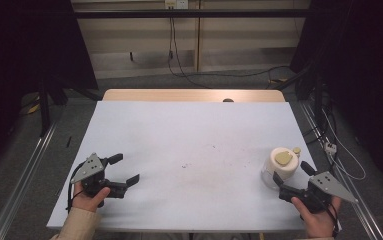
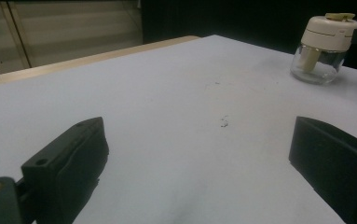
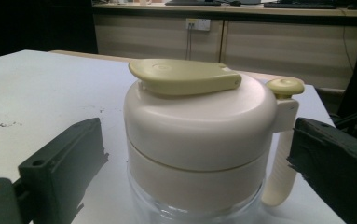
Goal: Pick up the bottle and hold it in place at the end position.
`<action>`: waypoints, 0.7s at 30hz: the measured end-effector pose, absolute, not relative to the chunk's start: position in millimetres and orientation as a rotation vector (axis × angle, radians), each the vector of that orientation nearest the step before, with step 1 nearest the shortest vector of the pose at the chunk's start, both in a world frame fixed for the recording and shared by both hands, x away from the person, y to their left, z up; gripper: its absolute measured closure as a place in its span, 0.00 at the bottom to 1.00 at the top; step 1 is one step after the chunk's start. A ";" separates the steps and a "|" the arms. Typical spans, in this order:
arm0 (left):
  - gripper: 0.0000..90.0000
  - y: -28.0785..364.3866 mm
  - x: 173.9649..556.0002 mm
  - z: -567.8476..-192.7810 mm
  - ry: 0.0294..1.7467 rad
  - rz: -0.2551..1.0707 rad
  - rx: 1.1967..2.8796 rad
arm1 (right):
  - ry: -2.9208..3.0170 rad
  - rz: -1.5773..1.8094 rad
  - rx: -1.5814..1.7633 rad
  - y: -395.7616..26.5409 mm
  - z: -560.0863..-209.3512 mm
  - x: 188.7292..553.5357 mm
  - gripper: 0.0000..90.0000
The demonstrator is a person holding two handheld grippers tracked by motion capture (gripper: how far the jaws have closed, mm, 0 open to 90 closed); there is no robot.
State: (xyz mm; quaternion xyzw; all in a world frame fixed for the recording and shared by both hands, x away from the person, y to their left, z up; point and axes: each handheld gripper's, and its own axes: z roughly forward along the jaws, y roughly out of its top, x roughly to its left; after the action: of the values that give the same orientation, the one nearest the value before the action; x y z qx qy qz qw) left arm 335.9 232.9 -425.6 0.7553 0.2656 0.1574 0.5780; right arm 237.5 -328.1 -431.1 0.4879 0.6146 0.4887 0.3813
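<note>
Fingers first: the right gripper's [image 1: 292,178] two black jaws stand spread on either side of a small glass condiment jar [image 1: 279,167] with a cream lid, and they do not look to be touching it; the left gripper's [image 1: 124,170] jaws are spread just as wide over bare table, with nothing between them.

From the high view, the jar sits at about four o'clock on the white table top [image 1: 194,145], near its right edge, with the right gripper reaching in from five o'clock. The left gripper rests at about eight o'clock, well apart from the jar. A person's hand holds each tool from below.

From the left gripper view, the jar [image 2: 324,49] stands upright at one o'clock, far across the table [image 2: 167,93], clear glass below and cream lid above.

From the right gripper view, the jar [image 3: 199,135] stands between the jaws. An olive flip tab [image 3: 185,77] lies flat on the lid, and a spoon handle [image 3: 284,87] (its knob matches the tab) rises at three o'clock, just beside the right-hand jaw.

The step in hand looks like closing on the jar. To do it well, I would ease forward until the pads flank the widest part of the cream lid, keep the spoon handle outside the pinch so it is not bent, squeeze slowly, and keep the jar upright
</note>
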 end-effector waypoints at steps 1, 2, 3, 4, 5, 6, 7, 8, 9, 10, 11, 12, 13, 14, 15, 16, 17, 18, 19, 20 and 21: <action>0.04 233.0 336.1 -425.7 0.619 0.369 1.769 | 1.571 1.251 1.246 -327.7 -432.0 238.5 0.03; 0.04 232.5 336.0 -426.0 0.625 0.364 1.764 | 1.576 1.253 1.247 -327.4 -432.8 239.5 0.03; 0.04 232.4 336.0 -426.1 0.625 0.364 1.763 | 1.582 1.255 1.245 -327.1 -433.5 240.5 0.03; 0.04 232.3 336.0 -426.1 0.625 0.362 1.763 | 1.586 1.252 1.244 -326.5 -434.0 241.5 0.03; 0.04 232.5 336.1 -426.1 0.622 0.364 1.767 | 1.586 1.257 1.244 -325.9 -434.6 242.6 0.03; 0.04 232.4 336.1 -426.1 0.623 0.364 1.768 | 1.588 1.263 1.244 -325.7 -435.3 243.7 0.03; 0.04 232.3 336.1 -426.1 0.623 0.364 1.769 | 1.588 1.264 1.246 -325.4 -435.9 244.7 0.02; 0.04 232.1 336.0 -426.2 0.624 0.363 1.768 | 1.589 1.268 1.250 -324.7 -436.3 245.9 0.02; 0.04 232.2 336.2 -426.2 0.623 0.364 1.770 | 1.595 1.266 1.249 -324.4 -437.0 247.2 0.01; 0.04 232.1 336.2 -426.3 0.623 0.362 1.769 | 1.598 1.264 1.251 -323.9 -437.8 248.3 0.01; 0.04 232.0 336.3 -426.4 0.624 0.361 1.769 | 1.602 1.261 1.254 -323.7 -438.8 249.7 0.00; 0.04 232.0 336.3 -426.4 0.624 0.361 1.769 | 1.606 1.257 1.256 -323.7 -439.8 251.1 0.00; 0.04 232.0 336.4 -426.4 0.623 0.361 1.768 | 1.609 1.257 1.258 -323.9 -440.8 252.3 0.00; 0.04 231.9 336.3 -426.4 0.624 0.360 1.768 | 1.612 1.256 1.263 -324.1 -441.7 253.6 0.01; 0.04 231.8 336.3 -426.4 0.623 0.360 1.768 | 1.611 1.257 1.267 -324.6 -442.3 254.9 0.01; 0.04 231.8 336.2 -426.4 0.623 0.360 1.768 | 1.614 1.256 1.267 -325.1 -442.9 256.1 0.01; 0.04 231.8 336.2 -426.5 0.623 0.360 1.769 | 1.612 1.254 1.270 -325.2 -443.5 257.6 0.00; 0.04 231.8 336.3 -426.5 0.623 0.361 1.769 | 1.612 1.248 1.272 -325.4 -444.1 258.9 0.00; 0.04 231.6 336.2 -426.5 0.625 0.359 1.768 | 1.608 1.243 1.275 -325.6 -444.4 259.9 0.00; 0.04 231.7 336.3 -426.6 0.625 0.359 1.768 | 1.604 1.238 1.280 -326.0 -444.6 260.8 0.00; 0.04 231.7 336.3 -426.6 0.626 0.359 1.768 | 1.600 1.235 1.286 -326.6 -444.9 261.4 0.00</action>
State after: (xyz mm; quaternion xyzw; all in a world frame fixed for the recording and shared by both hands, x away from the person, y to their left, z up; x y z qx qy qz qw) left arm 336.3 231.7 -426.6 0.7555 0.2676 0.1536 0.5779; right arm 261.4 -326.6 -444.9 0.5001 0.6219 0.4800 0.3645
